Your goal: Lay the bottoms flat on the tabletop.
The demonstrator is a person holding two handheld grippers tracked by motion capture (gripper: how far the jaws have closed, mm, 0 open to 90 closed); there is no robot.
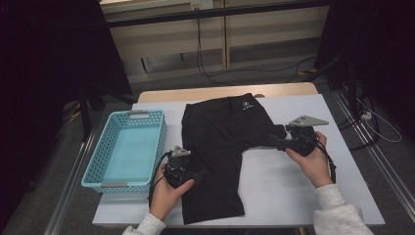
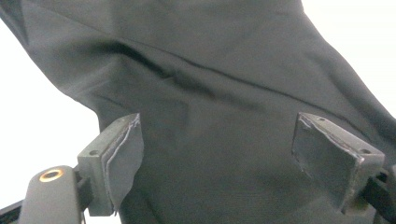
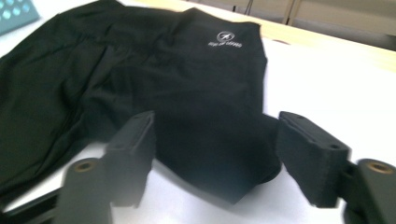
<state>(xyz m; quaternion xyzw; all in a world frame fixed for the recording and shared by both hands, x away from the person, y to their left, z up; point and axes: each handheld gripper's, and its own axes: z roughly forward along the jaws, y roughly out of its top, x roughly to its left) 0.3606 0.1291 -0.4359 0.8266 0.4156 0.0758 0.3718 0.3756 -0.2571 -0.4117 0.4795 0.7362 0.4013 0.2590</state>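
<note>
White covering lay over the counter, where black shorts were spread flat, waistband away from the person, presumably for folding. Left claw hung spread over the near leg, gripping nothing. Right claw, spread too, stood at the folded-in far leg's edge. Just left sat a turquoise basket; beyond, cables trailed across a dim floor.

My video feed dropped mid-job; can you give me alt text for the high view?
A pair of black shorts lies flat on a white table, one leg folded up to the right. The left gripper sits at the near leg's edge, the right gripper open by the folded leg. A light blue basket stands at left.
</note>
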